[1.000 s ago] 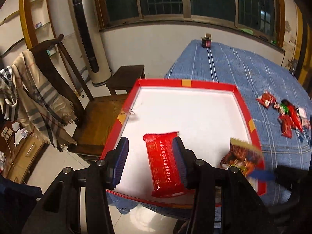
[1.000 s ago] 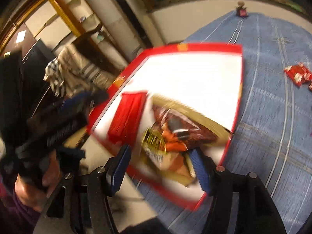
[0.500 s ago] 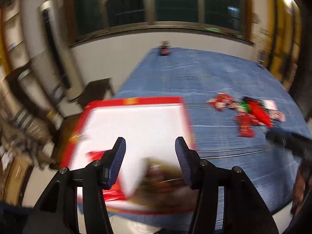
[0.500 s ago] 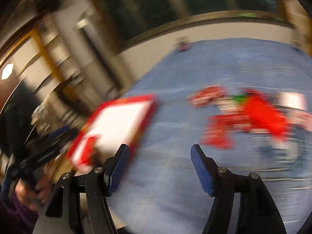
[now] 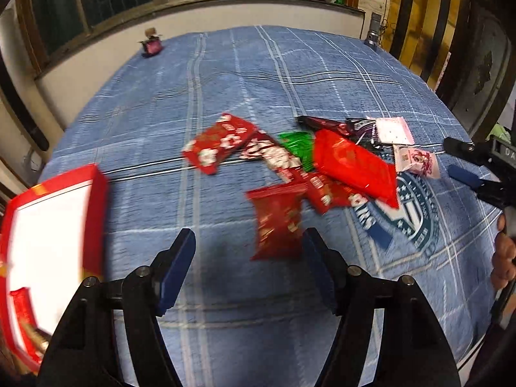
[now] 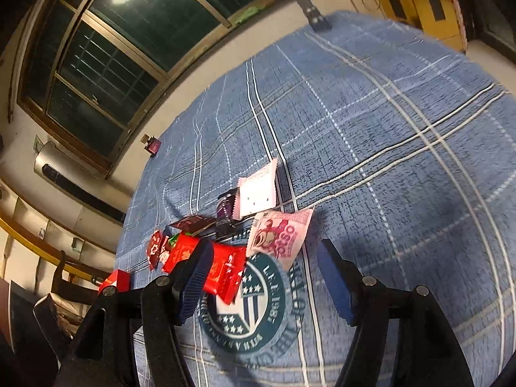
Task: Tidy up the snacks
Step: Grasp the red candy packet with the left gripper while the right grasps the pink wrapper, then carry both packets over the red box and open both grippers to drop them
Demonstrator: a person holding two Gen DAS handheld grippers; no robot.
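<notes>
my left tongs (image 5: 248, 254) hang over the blue plaid cloth (image 5: 225, 96) that covers the counter, the jaws widening with nothing between the pads; a small red packet (image 5: 277, 225) lies flat on the cloth just past the right pad, not gripped. beyond it the snack pile sprawls near the middle of the counter: a red-and-white packet (image 5: 219, 143), a green wrapper (image 5: 296, 146), a large bright red pouch (image 5: 354, 166) lying over its neighbours, dark wrappers (image 5: 325, 122) behind, a white sachet (image 5: 393, 130) and a pink printed sachet (image 5: 416, 159) on the right edge of the pile. the red box with a white floor (image 5: 93, 200) sits at the near left edge of the counter, well apart from the pile, with a red packet (image 5: 21, 306) already inside at its near corner. in the left wrist view my right tongs show at the far right, with part of a hand (image 5: 503, 258) below them. my right tongs (image 6: 264, 277) stand wide open and empty above the round green emblem (image 6: 245, 300) printed on the cloth; the bright red pouch lies partly behind the left pad, the pink sachet just ahead between the tips, neither visibly clamped. a small dark red jar (image 6: 153, 145) stands alone at the far edge under the window (image 6: 129, 42).
</notes>
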